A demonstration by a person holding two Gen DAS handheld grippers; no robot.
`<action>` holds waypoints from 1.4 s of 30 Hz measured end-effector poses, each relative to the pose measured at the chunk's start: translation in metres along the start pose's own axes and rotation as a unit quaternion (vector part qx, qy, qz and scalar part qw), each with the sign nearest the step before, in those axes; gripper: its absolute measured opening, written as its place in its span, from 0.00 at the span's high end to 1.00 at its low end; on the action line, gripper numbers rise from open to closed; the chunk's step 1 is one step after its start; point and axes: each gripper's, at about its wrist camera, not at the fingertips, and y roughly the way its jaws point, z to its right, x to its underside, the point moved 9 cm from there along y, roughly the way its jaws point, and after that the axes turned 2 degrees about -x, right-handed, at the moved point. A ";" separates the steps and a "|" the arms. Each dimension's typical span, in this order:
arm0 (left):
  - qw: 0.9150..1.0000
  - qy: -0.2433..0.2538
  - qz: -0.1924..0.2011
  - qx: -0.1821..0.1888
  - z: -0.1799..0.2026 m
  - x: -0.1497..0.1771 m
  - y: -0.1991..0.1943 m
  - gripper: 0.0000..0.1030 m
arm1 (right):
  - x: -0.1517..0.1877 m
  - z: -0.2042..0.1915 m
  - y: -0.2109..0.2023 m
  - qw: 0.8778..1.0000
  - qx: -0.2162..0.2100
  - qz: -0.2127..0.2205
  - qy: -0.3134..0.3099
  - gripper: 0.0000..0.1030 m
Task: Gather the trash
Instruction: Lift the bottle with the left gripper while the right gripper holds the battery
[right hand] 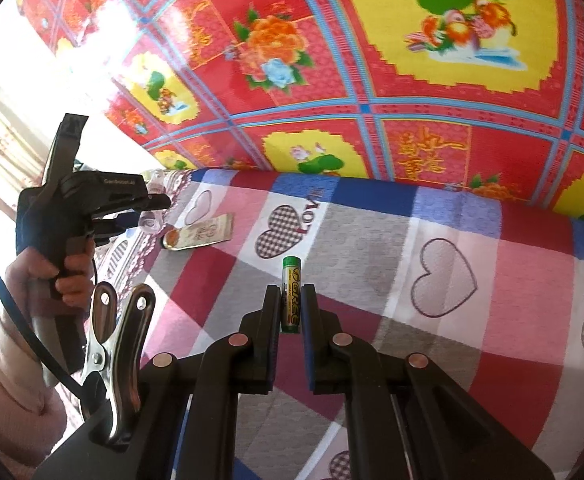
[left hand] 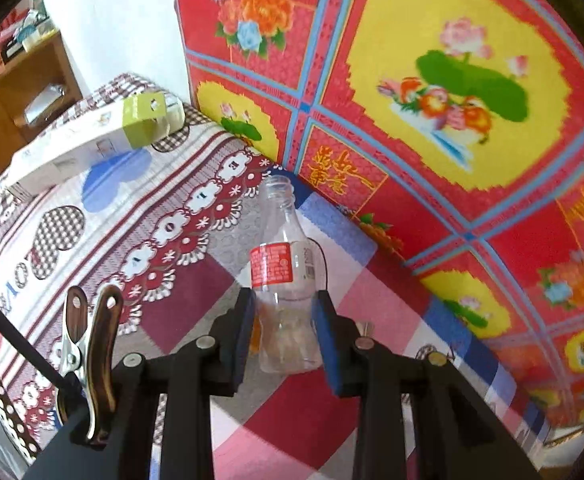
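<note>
The left gripper [left hand: 284, 326] was clamped on a clear bottle [left hand: 286, 280], both pads pressed to its lower body, lifted above the bed [left hand: 196, 240]. The bottle had no cap and a red label whose print was too small to read. Up the bed to the left lay a white box [left hand: 88, 144] with a green end, near the corner. A floral sheet [left hand: 431, 100] in red and yellow, with gold Chinese characters, stood as a wall right along the bed's far edge, so there was little room behind the bottle.

The right gripper [right hand: 292, 308] was nearly closed around a green and yellow battery [right hand: 290, 294] marked "GREE" (whether the pads actually pressed it I could not tell), lying on the checked cover. "LOVE" was printed upside down by a heart [right hand: 282, 232] beyond it. A flat packet [right hand: 198, 232] lay further left, under the left gripper. To the right the cover ran open to the sheet.
</note>
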 end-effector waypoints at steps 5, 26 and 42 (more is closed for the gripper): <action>1.000 0.009 0.012 0.001 -0.006 0.006 -0.015 0.69 | 0.002 -0.014 0.002 1.000 -0.014 -0.002 -0.008 0.89; 0.999 0.026 0.039 0.000 -0.059 0.013 -0.059 0.69 | 0.009 -0.081 0.004 0.999 -0.035 0.001 -0.041 0.89; 0.997 0.048 0.055 0.021 -0.108 0.020 -0.094 0.69 | 0.020 -0.155 -0.001 0.997 -0.035 0.020 -0.059 0.89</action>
